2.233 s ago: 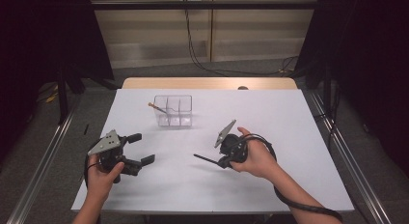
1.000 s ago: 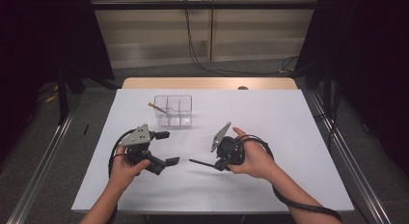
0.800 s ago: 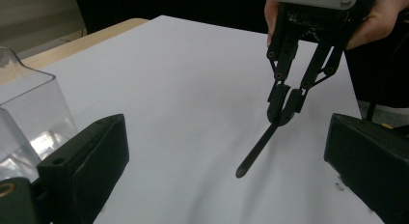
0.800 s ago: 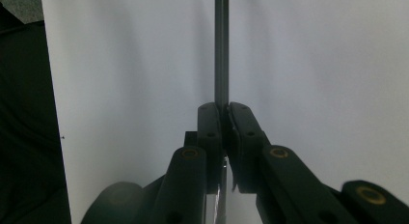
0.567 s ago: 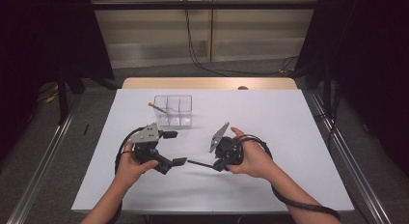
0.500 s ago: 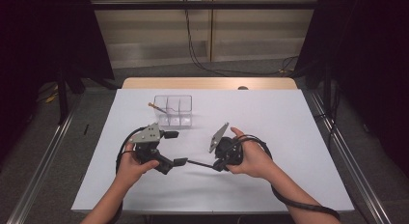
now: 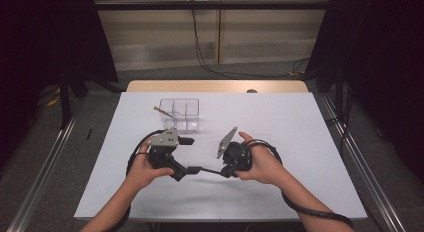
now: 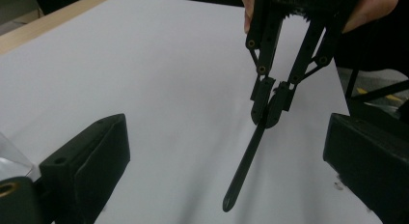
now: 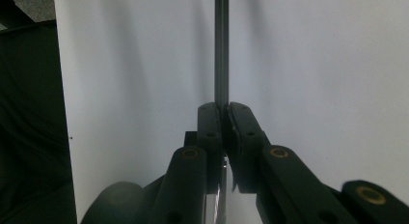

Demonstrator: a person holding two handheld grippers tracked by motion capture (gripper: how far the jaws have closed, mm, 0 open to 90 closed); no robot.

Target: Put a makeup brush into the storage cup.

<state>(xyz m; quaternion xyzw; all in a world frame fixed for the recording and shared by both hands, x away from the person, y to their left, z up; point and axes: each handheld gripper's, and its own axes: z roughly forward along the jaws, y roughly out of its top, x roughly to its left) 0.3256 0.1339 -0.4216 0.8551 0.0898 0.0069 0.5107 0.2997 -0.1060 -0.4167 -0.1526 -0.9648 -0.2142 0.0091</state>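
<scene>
White rectangular table (image 7: 310,142), bare apart from a clear plastic compartment box (image 7: 180,113) near the far edge with a thin stick (image 7: 160,110) poking over its left rim. Right gripper (image 7: 223,172) clamped tight on one end of a slim black flat rod (image 8: 246,168), rod pointing level toward the left gripper (image 7: 192,170) and held off the table top. Left gripper spread wide, pads (image 8: 87,156) either side of the rod's free tip, not yet touching. Looks like a handover in progress. For a clean transfer: centre the free tip between the left pads, close squarely on the flat faces, confirm firm contact before easing the right grip, keep the rod level throughout. Hard to make out: box contents behind the glare, what the stick is, the gripped end of the rod buried between the right pads, and the rod's far end, cut off in the right gripper view.
</scene>
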